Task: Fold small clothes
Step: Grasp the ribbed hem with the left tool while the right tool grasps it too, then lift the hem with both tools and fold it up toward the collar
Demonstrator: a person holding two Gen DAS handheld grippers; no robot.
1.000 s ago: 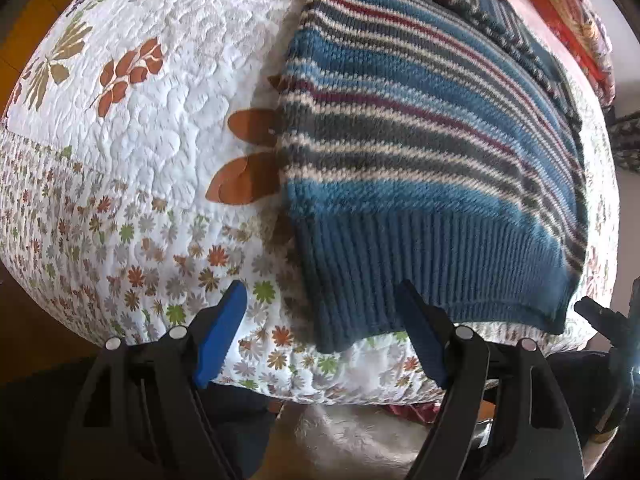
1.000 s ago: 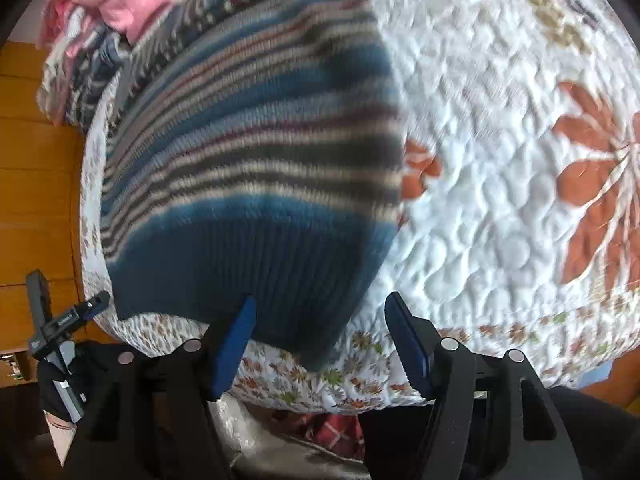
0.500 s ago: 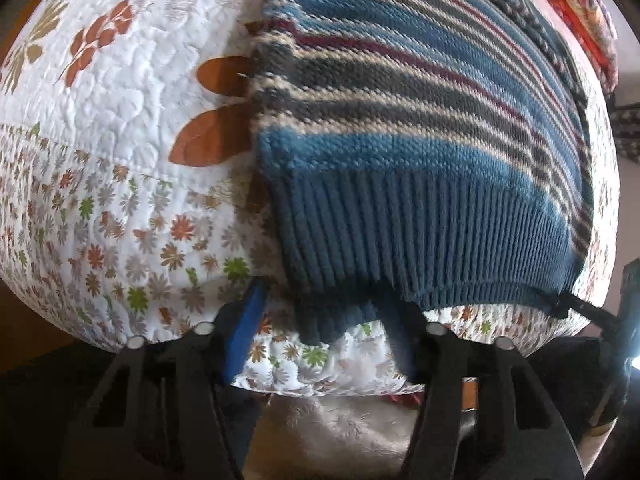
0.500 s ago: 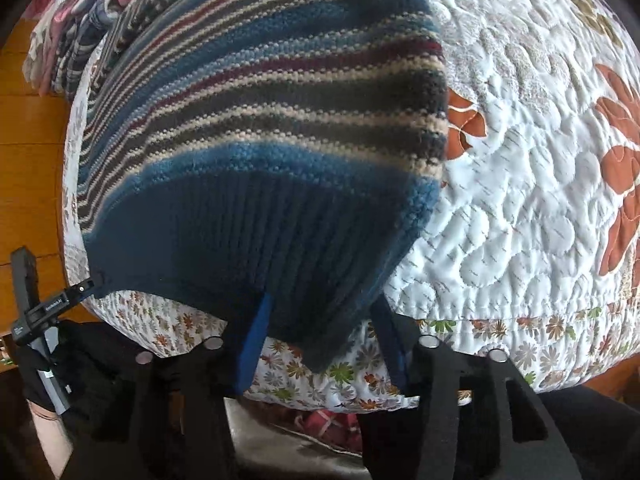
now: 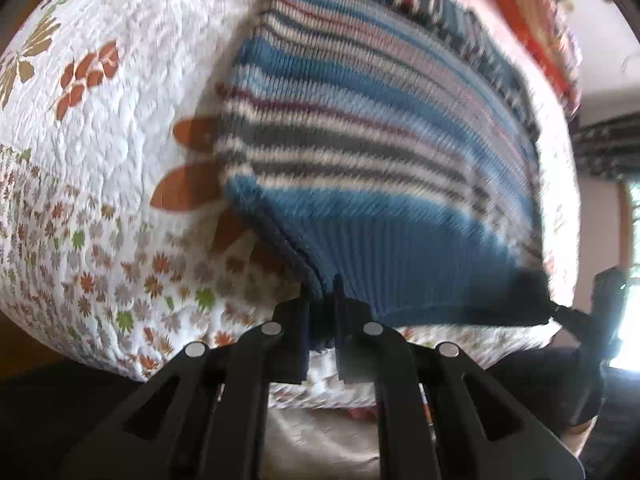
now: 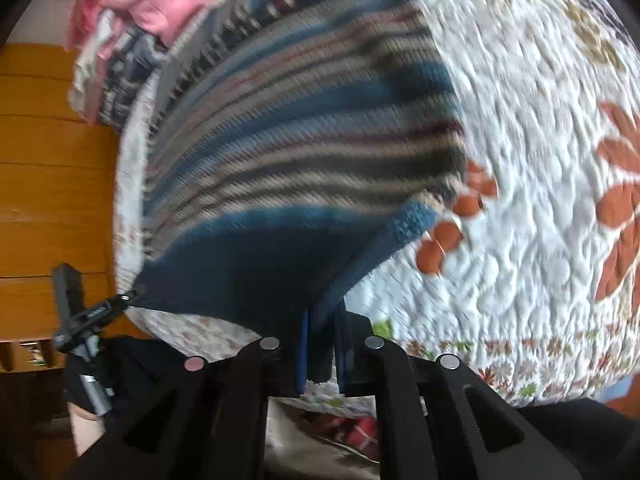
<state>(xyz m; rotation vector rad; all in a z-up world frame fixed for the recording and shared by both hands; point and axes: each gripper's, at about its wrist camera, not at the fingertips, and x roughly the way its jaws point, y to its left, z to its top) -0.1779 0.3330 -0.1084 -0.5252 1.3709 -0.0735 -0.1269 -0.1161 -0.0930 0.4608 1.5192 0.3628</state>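
Observation:
A striped blue, grey and cream knit sweater [image 5: 380,152] lies on a white quilted bedspread [image 5: 132,80]. My left gripper [image 5: 322,308] is shut on the left corner of its ribbed blue hem, which is lifted off the bed. In the right wrist view, the same sweater [image 6: 304,160] rises toward the camera, and my right gripper [image 6: 320,332] is shut on the hem's right corner. The other gripper [image 5: 580,320] shows at the far hem corner in the left wrist view. Both views are blurred by motion.
A pile of pink and patterned clothes [image 6: 132,12] lies at the far end of the bed, with orange and red fabric [image 5: 536,28] beside it. Wooden panelling [image 6: 48,160] stands left of the bed. The quilt [image 6: 540,160] is bare to the right of the sweater.
Both grippers went from open near the hem to shut on its two corners. The hem has been lifted off the bedspread.

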